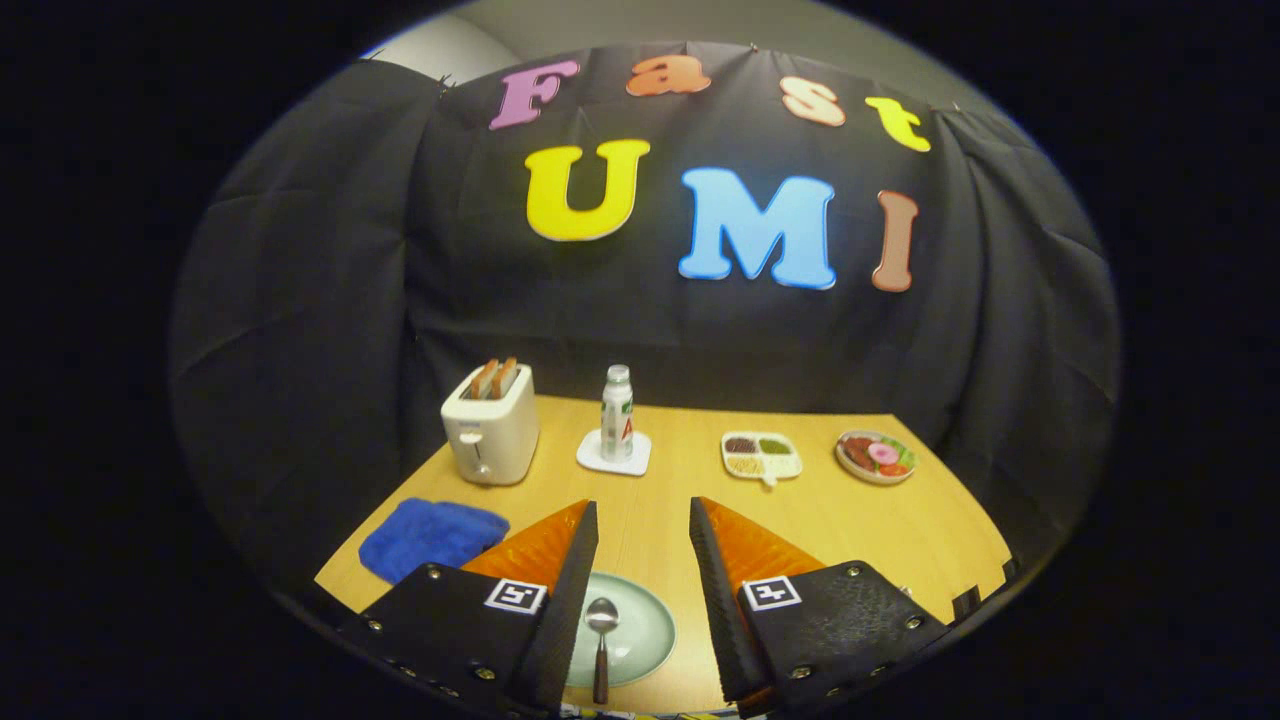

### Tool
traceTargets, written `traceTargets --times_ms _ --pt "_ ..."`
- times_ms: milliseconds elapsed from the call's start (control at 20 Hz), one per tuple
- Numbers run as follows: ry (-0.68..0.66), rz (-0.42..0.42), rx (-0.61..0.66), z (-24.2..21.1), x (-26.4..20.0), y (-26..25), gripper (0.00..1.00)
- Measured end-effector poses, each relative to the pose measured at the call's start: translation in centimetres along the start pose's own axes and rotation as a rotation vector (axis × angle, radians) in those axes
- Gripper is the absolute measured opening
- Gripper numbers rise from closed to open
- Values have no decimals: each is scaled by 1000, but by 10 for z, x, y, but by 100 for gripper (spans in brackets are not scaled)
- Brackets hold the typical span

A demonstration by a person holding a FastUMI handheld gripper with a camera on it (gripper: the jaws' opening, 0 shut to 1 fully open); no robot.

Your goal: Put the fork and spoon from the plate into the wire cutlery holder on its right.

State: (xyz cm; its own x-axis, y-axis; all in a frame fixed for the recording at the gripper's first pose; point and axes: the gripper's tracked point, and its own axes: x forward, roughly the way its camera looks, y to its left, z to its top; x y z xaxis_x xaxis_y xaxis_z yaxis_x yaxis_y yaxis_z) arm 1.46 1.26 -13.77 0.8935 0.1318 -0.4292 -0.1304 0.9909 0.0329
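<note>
Between my fingers the claw [643, 520] stands wide and empty, with the spoon [601, 640] lying on the plate [650, 630] below the gap, close to the left finger. As I judge it, nothing is moved yet: the spoon waits to be picked. The fork I can't make out; the fingers may cover it. The holder is likewise hidden.

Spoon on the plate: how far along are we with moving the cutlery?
Nothing looks done yet: the spoon lies on the green plate, between the fingers. The gripper is open above it and holds nothing. I can't make out the fork or the wire holder, so both transfers appear left.
</note>
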Motion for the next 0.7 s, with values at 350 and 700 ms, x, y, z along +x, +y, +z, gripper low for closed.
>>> traceTargets --times_ms 350,700 --pt "437 95 -47 -143 32 16 58" --pt "612 136 -93 -208 37 25 47"
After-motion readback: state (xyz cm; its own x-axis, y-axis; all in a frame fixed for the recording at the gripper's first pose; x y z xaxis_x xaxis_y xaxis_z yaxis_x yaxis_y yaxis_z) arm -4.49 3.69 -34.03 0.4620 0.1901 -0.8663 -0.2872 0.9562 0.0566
